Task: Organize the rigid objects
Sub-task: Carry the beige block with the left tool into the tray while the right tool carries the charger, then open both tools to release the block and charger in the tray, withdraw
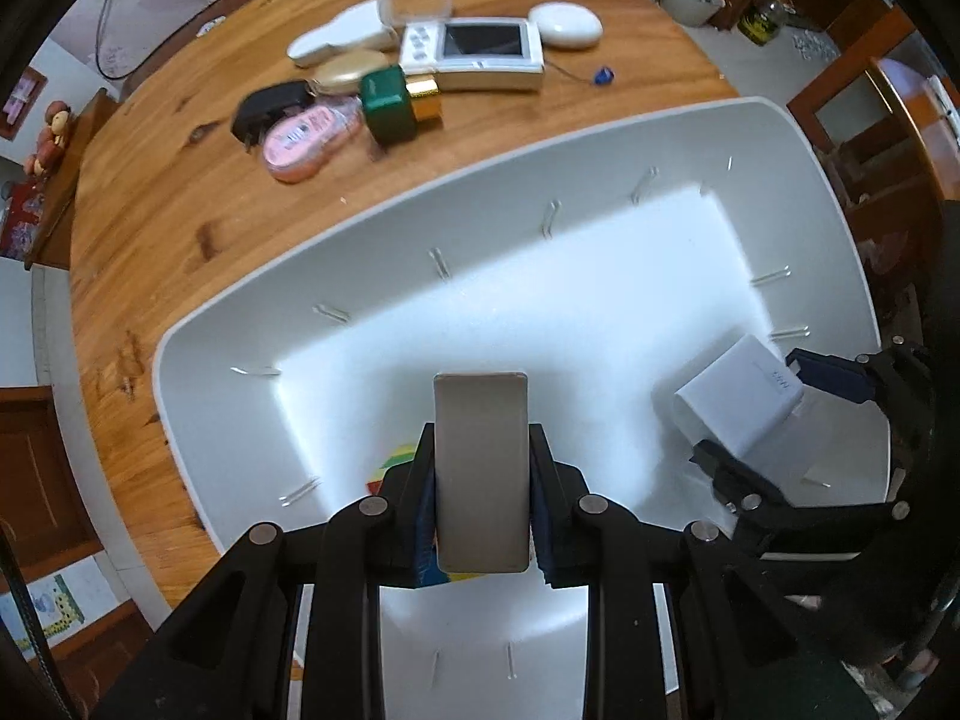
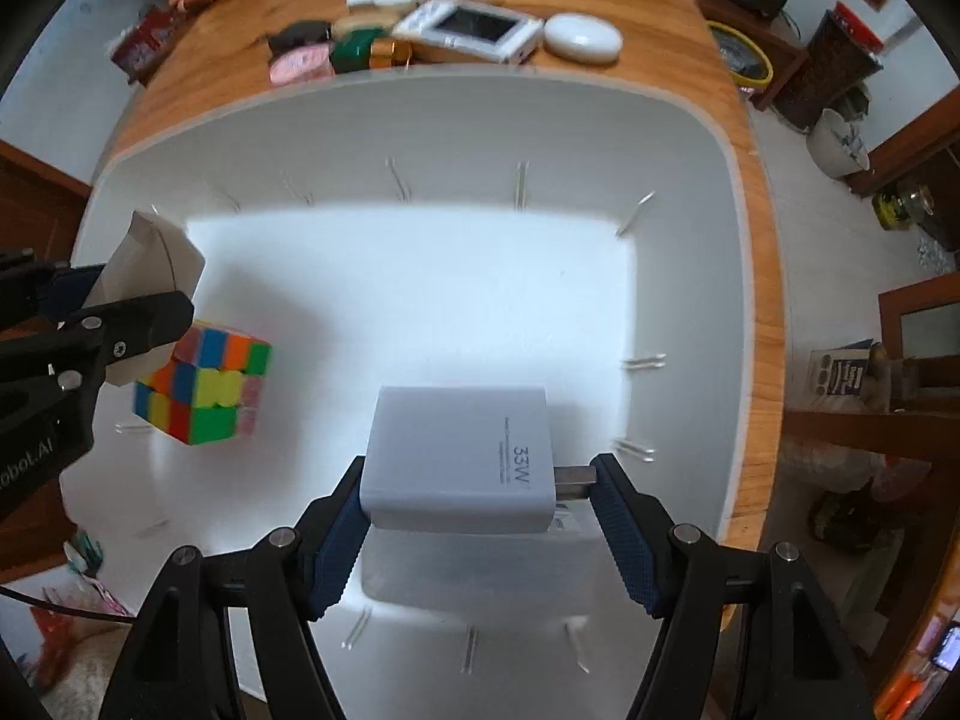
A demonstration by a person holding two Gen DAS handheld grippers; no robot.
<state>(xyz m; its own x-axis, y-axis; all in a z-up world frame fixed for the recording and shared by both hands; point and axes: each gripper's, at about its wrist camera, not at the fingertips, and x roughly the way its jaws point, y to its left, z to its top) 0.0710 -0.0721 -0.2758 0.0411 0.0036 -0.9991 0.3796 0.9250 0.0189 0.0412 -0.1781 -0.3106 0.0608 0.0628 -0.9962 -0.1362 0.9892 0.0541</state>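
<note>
Left tongs (image 1: 480,474) clamp a grey metal block (image 1: 481,468) above the white bin (image 1: 600,156); right tongs (image 2: 480,498) clamp a white charger (image 2: 459,456); a Rubik's cube (image 2: 204,384) lies inside.

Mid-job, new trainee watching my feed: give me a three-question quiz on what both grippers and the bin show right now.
1. True or false: the left gripper holds a flat grey metal block.
2. What does the right gripper grip? A) Rubik's cube B) white 33W charger C) pink case
3. Fill in: the Rubik's cube lies inside the white ____.

Key: 1 true; 2 B, the white 33W charger; 3 bin.
</note>
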